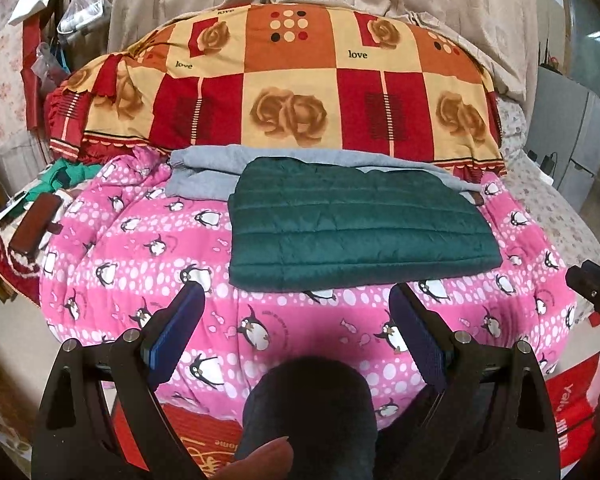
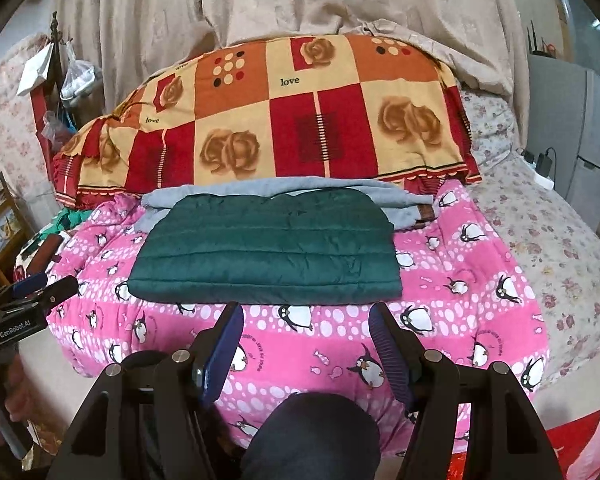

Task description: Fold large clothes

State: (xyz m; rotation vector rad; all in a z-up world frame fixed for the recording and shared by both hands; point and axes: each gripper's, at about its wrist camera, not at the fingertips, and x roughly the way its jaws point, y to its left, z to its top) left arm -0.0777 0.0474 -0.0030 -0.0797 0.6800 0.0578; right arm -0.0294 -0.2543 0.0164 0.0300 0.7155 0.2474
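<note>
Two grippers hang over the near edge of the bed, and neither has hold of anything. The green quilted jacket [image 1: 360, 220] lies folded into a flat rectangle on the pink penguin blanket [image 1: 140, 272], its far edge overlapping a grey garment [image 1: 204, 168] that sits just in front of the red and cream patchwork quilt [image 1: 292, 92].

The main risk, as I judge it, is undoing the fold: the padded fabric looks slippery and springy, so a pinch on only the top layer at the near edge could lift that layer and let the stack slide open. A low reach could also catch the penguin blanket beneath and drag the jacket with it, or shove it further onto the grey garment.

On the left gripper [image 1: 296, 320] the fingers stand wide apart, with only blanket showing between them. Those of the right gripper [image 2: 306, 340] are parted a little less, likewise empty and short of the jacket's near edge.
</note>
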